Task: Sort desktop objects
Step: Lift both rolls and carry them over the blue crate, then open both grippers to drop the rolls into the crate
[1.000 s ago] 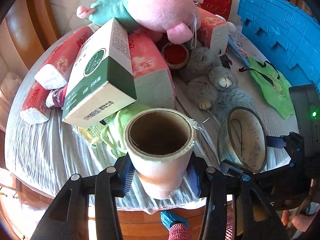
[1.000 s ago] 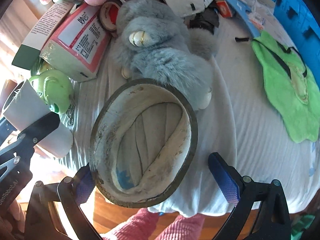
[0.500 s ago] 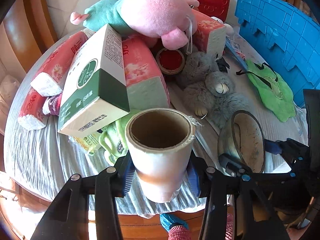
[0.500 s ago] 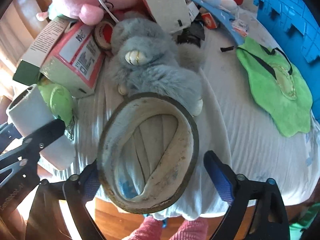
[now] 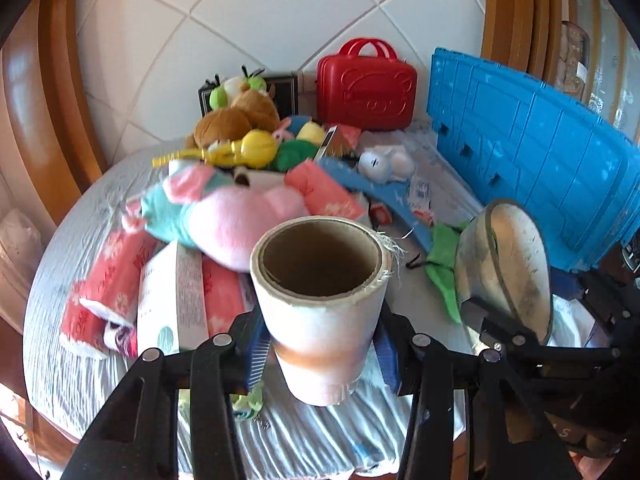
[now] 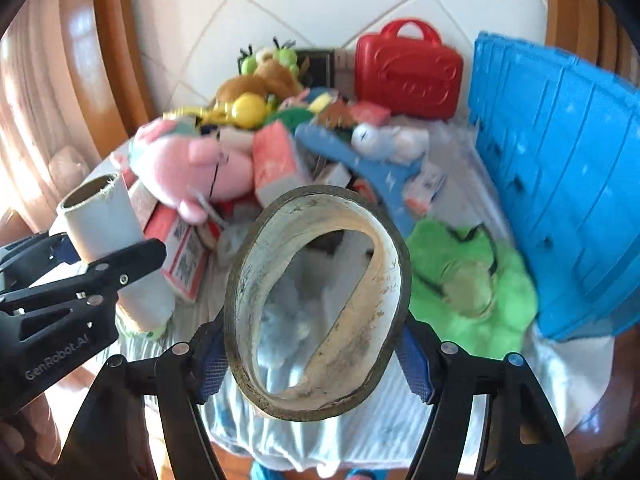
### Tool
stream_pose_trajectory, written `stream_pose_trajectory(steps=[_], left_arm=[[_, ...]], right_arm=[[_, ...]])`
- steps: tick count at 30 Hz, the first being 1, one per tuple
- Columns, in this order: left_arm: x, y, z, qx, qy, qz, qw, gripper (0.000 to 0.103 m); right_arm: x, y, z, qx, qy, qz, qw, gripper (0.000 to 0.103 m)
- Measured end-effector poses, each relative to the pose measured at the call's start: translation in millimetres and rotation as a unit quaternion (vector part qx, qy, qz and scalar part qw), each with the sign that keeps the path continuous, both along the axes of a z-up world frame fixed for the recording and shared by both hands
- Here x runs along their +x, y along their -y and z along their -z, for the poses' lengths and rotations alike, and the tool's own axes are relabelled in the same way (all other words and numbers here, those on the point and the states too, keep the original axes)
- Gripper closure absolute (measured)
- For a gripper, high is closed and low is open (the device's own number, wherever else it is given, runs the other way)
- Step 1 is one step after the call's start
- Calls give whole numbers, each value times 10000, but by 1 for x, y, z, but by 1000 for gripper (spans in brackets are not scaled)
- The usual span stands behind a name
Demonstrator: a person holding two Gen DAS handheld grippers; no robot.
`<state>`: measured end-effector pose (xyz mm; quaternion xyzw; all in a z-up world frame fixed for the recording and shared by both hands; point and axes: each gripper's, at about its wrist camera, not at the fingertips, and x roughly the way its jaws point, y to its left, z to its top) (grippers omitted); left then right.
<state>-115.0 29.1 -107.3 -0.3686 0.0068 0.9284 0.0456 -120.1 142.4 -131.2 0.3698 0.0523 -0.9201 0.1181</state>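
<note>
My left gripper (image 5: 320,354) is shut on a white cardboard roll (image 5: 320,312), open end up, held above the table's near edge; the roll also shows in the right wrist view (image 6: 106,236). My right gripper (image 6: 310,364) is shut on a dirty oval tape ring (image 6: 320,404), lifted off the cloth; the ring shows right of the roll in the left wrist view (image 5: 516,276). A pile lies on the round table: pink plush (image 5: 236,222), red tissue packs (image 5: 108,280), a white box (image 5: 164,300), a green cloth (image 6: 468,284).
A blue crate (image 5: 536,152) stands at the table's right side. A red toy case (image 5: 366,86) stands at the back by the tiled wall. Brown and yellow toys (image 5: 240,136) are heaped behind the pink plush. A white cloth (image 5: 80,376) covers the table.
Both grippers have risen and tilted up, so the far wall and back of the table now show. The right gripper's jaws have closed on the ring. The roll stays held.
</note>
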Motion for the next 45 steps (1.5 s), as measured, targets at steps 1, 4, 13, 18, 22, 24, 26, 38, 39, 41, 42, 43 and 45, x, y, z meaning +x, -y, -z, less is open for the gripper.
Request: stream_pose_trajectory(steps=[1, 4, 13, 18, 22, 24, 26, 38, 39, 41, 42, 43, 45], left_arm=[[-3, -8, -12, -14, -132, 20, 9999, 58], [-13, -31, -47, 62, -495, 150, 9986, 58], [-44, -130, -143, 189, -1411, 625, 9878, 58], [-65, -207, -181, 228, -1669, 1022, 9804, 58], [-84, -273, -197, 275, -1683, 1307, 9766, 58], [-96, -306, -199, 325, -1548, 1430, 9770, 58], [-106, -336, -197, 380, -1360, 1538, 9779, 58], [-147, -440, -154, 29, -252, 1782, 9837, 58], [-148, -442, -154, -56, -254, 1775, 9838, 58], [-148, -446, -153, -157, -224, 1742, 9843, 58], [-149, -446, -153, -169, -202, 1727, 9846, 58], [-150, -446, -153, -168, -195, 1716, 9848, 58], [-150, -446, -153, -198, -179, 1665, 9857, 58]], right_arm=[[-7, -5, -14, 38, -217, 20, 9998, 32], [-9, -28, -57, 66, -745, 154, 9971, 32], [-34, -131, -153, 211, -1851, 806, 9792, 32], [-51, -206, -181, 287, -2151, 1273, 9678, 32], [-71, -268, -185, 393, -2090, 1606, 9638, 32], [-80, -301, -182, 413, -1950, 1767, 9639, 32], [-78, -331, -182, 453, -1832, 1919, 9631, 32], [-111, -427, -148, 562, -1125, 2309, 9648, 31], [-113, -430, -144, 572, -1089, 2319, 9649, 31], [-117, -432, -141, 590, -1008, 2344, 9651, 31], [-118, -433, -140, 593, -985, 2348, 9652, 31], [-120, -434, -139, 626, -952, 2372, 9648, 31], [-121, -435, -136, 659, -899, 2404, 9642, 31]])
